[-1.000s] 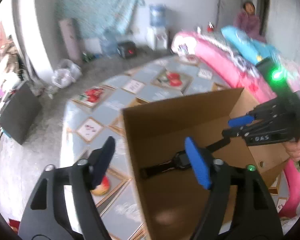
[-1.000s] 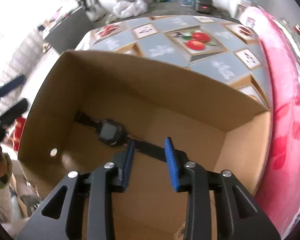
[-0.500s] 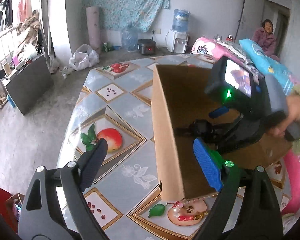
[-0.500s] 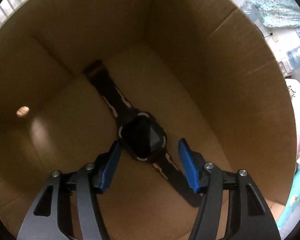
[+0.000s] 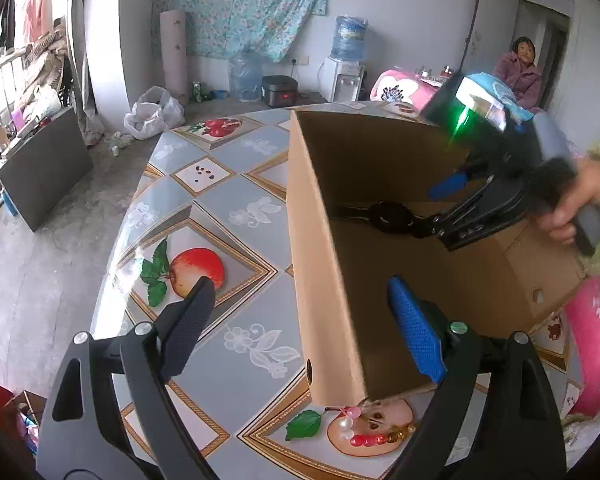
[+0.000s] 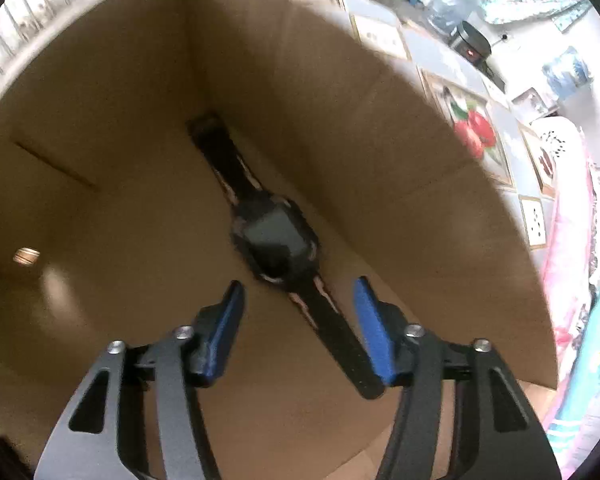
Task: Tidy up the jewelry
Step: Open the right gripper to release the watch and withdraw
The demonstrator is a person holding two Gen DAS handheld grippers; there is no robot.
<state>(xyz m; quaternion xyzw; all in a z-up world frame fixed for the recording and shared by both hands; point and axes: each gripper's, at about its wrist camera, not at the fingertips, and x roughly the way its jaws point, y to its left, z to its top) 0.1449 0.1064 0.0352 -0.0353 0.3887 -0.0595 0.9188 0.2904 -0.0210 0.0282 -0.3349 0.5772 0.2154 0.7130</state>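
Left tongs wide open; right tongs pointing steeply down, just been narrowing, gripping nothing.

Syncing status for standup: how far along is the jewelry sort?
Done: the black watch lies flat on the floor of the cardboard box. In hand: nothing; the right gripper, jaws just closing somewhat, straddles the strap without pinching it. The left gripper is open, straddling the box's near wall. Left: the bead bracelet on the table by the box corner.
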